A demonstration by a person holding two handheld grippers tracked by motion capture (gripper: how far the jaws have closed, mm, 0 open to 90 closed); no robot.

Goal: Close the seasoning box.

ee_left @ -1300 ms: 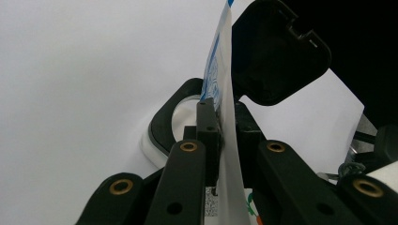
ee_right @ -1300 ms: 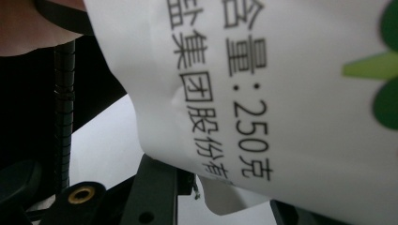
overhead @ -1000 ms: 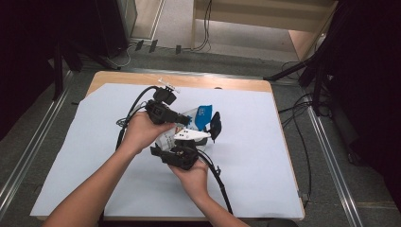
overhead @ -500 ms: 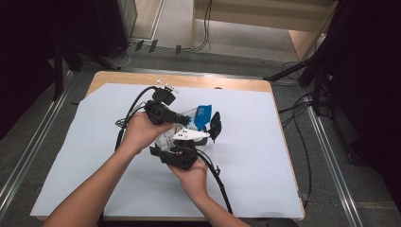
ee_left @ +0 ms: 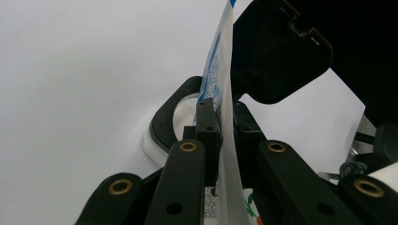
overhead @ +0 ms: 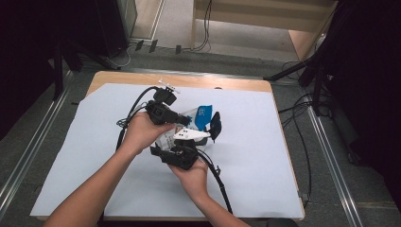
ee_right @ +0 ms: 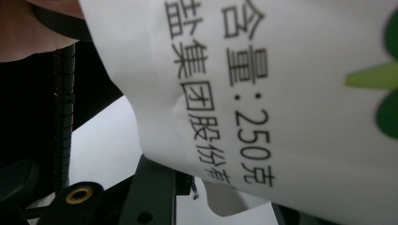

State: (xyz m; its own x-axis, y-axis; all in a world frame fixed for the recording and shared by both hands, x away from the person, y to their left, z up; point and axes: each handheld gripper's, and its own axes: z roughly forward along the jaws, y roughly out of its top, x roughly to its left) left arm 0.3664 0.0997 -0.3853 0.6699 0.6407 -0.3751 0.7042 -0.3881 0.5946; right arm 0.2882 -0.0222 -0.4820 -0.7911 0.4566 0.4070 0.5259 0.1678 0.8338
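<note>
Across the middle of the high view lies the surface (overhead: 265,189), a wooden top almost wholly covered by a pale grey sheet (overhead: 94,179), with grey floor and loose cables around it. Two bare forearms come in from the bottom edge and meet near the centre of the sheet.

Next in size is the bag (overhead: 201,116), a thin white plastic packet with blue print on its upper part, held up off the sheet between the two hands. The right gripper view shows its white face (ee_right: 291,84) close up, with black printed characters, a weight marking and a bit of green at the edge. In the left gripper view it appears edge-on as a thin white sheet (ee_left: 227,136) rising between the black jaws.

The left claw (overhead: 182,118) sits just left of the bag, its jaws pressed together on the bag's edge (ee_left: 220,140). Beyond them lie a round black-rimmed part and a black flat lid-like piece (ee_left: 277,56), which I cannot identify further.

The right claw (overhead: 208,135) is below the bag, nearer the person, with its grey three-cornered plate on top. Its own camera is so close to the bag that I cannot tell whether the jaws grip it.
</note>
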